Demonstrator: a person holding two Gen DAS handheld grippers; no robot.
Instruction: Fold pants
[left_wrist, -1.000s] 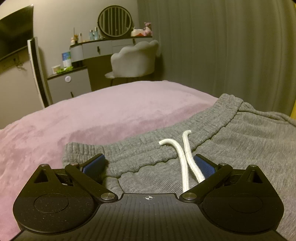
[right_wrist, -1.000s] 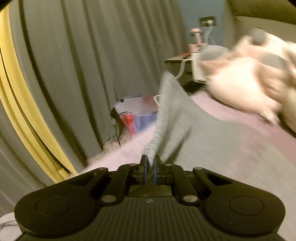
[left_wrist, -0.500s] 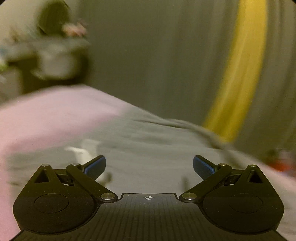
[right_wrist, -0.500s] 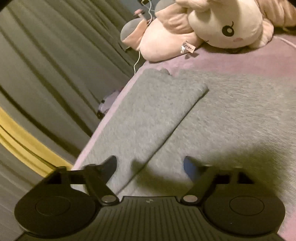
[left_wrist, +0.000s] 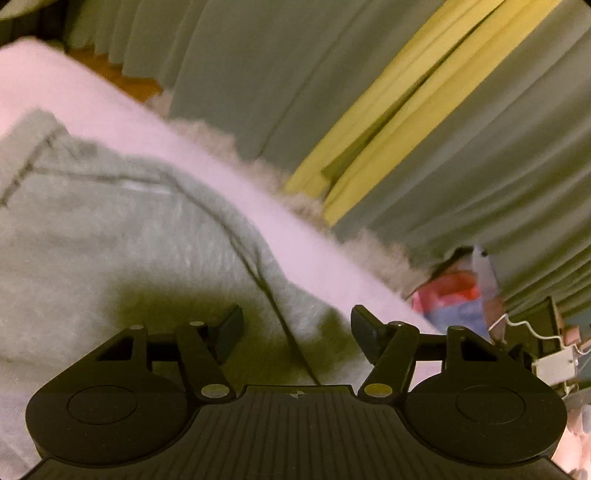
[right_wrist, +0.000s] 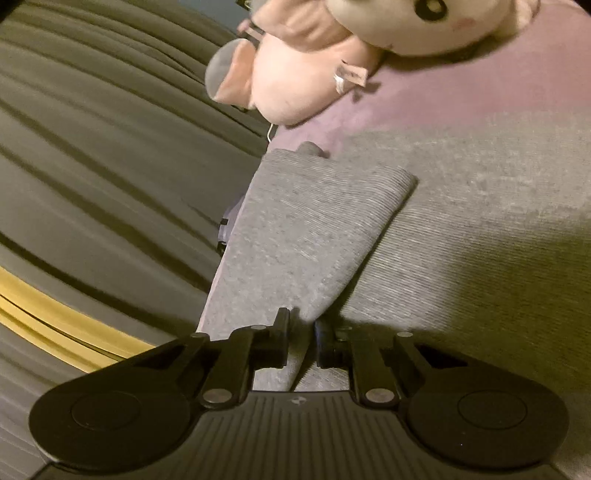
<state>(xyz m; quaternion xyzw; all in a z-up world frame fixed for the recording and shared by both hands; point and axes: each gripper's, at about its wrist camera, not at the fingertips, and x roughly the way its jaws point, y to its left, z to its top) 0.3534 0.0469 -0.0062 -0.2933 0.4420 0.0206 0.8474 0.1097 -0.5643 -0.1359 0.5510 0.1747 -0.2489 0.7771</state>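
Here, the right gripper (right_wrist: 301, 332) nearly pinches the ribbed grey pants (right_wrist: 310, 236).

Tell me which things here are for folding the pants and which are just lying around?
For the job:
- grey pants
- left tongs, open above the pants
- right tongs, nearly closed around a fold of pants

Just lying around:
- pink plush toy
- pink blanket
- curtains
- red and blue bag
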